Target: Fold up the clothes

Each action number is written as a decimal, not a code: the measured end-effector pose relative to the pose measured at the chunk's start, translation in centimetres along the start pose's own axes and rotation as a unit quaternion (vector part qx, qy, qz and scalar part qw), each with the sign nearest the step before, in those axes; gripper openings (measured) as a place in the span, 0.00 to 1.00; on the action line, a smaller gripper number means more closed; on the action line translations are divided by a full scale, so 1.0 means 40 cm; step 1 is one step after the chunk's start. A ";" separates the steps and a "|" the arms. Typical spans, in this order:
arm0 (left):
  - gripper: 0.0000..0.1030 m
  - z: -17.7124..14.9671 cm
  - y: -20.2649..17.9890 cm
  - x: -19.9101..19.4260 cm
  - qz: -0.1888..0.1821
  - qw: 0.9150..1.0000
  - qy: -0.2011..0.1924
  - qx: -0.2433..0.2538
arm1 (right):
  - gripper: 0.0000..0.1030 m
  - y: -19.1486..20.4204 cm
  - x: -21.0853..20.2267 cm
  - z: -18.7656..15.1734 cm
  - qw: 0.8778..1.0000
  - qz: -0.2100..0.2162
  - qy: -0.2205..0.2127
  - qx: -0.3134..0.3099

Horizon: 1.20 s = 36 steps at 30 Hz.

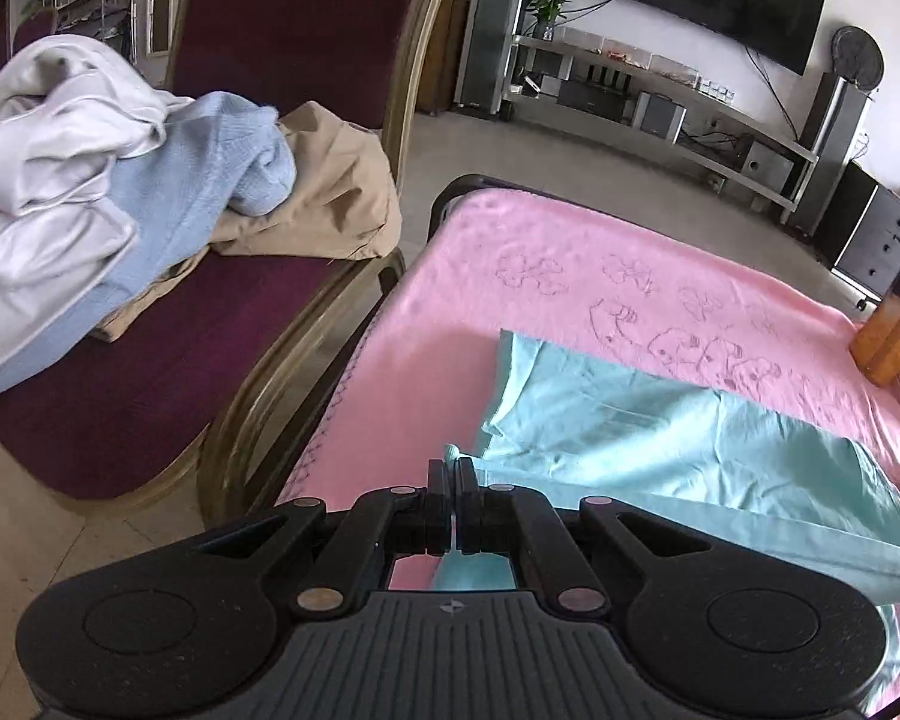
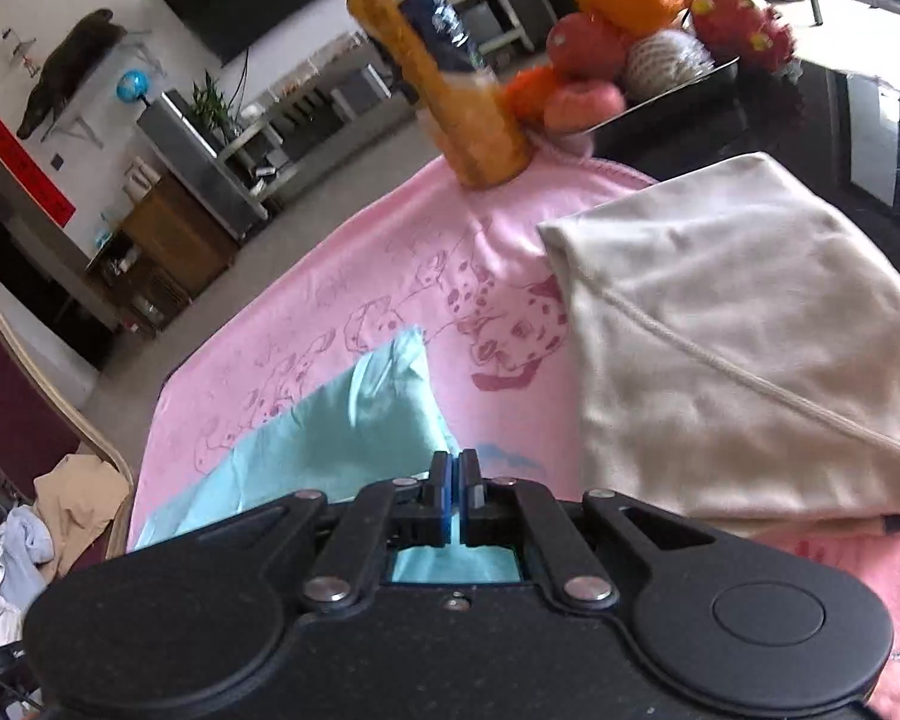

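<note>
Pinching teal garment [image 1: 678, 438] between both jaws

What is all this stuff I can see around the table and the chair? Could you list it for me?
blanket: one, pink with dog drawings, spread over the table
cloth: one, light blue-green, lying on the blanket, pinched at its near edge by both grippers
folded garment: one, cream, on the blanket to the right
bottle: one, orange drink, at the far edge of the blanket
fruit: several pieces, orange, red and pink, in a tray behind the bottle
chair: one, dark red seat
clothes pile: white, pale blue, tan, on the chair
left gripper: black, shut on the cloth
right gripper: black, shut on the cloth
</note>
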<state>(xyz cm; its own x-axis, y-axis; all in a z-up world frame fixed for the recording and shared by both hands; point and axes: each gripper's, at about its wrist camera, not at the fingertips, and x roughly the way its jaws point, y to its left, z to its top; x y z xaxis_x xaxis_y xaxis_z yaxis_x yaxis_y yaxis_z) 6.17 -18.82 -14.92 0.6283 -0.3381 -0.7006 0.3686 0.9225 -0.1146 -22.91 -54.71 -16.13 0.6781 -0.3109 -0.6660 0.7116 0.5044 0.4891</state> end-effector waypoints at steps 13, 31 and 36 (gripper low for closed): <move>0.23 -0.077 -0.015 -0.007 0.059 0.996 0.022 0.061 | 0.14 -0.017 0.003 -0.048 0.997 -0.065 0.009 -0.043; 0.24 -0.064 -0.304 0.158 -0.104 0.963 0.115 0.221 | 0.14 0.173 0.245 -0.084 0.974 0.072 0.182 -0.117; 0.25 -0.093 -0.308 0.143 -0.114 0.950 0.142 0.254 | 0.13 0.170 0.255 -0.100 0.968 0.060 0.215 -0.114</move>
<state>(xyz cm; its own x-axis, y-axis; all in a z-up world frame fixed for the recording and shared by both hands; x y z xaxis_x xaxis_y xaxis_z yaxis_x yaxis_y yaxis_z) 2.69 -31.45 -20.13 0.3088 -0.3872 -0.8687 0.8008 0.5987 0.0177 -11.89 -51.24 -21.85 0.5793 0.0991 -0.8091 0.5402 0.6965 0.4722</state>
